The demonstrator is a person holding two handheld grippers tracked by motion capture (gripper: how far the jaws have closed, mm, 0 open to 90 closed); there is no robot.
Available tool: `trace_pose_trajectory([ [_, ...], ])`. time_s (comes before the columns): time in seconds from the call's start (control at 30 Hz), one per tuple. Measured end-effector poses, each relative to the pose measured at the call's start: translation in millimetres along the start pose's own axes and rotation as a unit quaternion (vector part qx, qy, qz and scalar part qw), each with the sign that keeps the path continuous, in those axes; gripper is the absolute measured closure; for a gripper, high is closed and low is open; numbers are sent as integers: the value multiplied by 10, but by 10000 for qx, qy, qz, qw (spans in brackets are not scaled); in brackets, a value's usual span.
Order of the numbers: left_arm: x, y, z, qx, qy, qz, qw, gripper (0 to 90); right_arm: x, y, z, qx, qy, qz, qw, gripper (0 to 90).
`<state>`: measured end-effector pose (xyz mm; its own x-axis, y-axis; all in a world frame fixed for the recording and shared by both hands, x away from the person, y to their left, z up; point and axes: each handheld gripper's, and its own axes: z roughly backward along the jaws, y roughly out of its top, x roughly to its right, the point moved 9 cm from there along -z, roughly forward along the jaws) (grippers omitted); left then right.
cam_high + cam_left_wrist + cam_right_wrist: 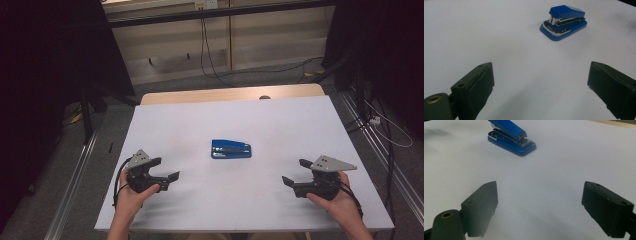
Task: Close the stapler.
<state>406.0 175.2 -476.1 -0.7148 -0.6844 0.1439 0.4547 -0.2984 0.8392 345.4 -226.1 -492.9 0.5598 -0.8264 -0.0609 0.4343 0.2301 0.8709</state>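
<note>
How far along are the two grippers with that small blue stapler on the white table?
Nothing looks done yet: the small blue stapler lies closed and untouched mid-table on the white tabletop. In hand: the left gripper and right gripper flank it, jaws open and empty, pointing inward. Left: reaching, gripping and handling the stapler.

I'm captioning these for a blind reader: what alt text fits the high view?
A blue stapler lies at the middle of a white table, untouched. A person's hands hold the left gripper and the right gripper on either side of it, both open and pointing inward.
</note>
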Motion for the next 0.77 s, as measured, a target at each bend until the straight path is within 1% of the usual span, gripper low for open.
trace_pose_trajectory([
  [0.23,-37,-18,45,49,40,79,9999,71,-9,-1,-11,-19,18,30,10000,140],
  [0.4,-46,-22,50,38,54,59,10000,71,-15,-9,-17,-46,32,50,10000,140],
  [0.7,-81,-35,61,23,104,113,9999,71,-44,-30,-44,-106,96,114,9998,143],
  [0.77,-81,-37,56,7,120,88,9999,71,-44,-35,-45,-118,104,108,9998,143],
])
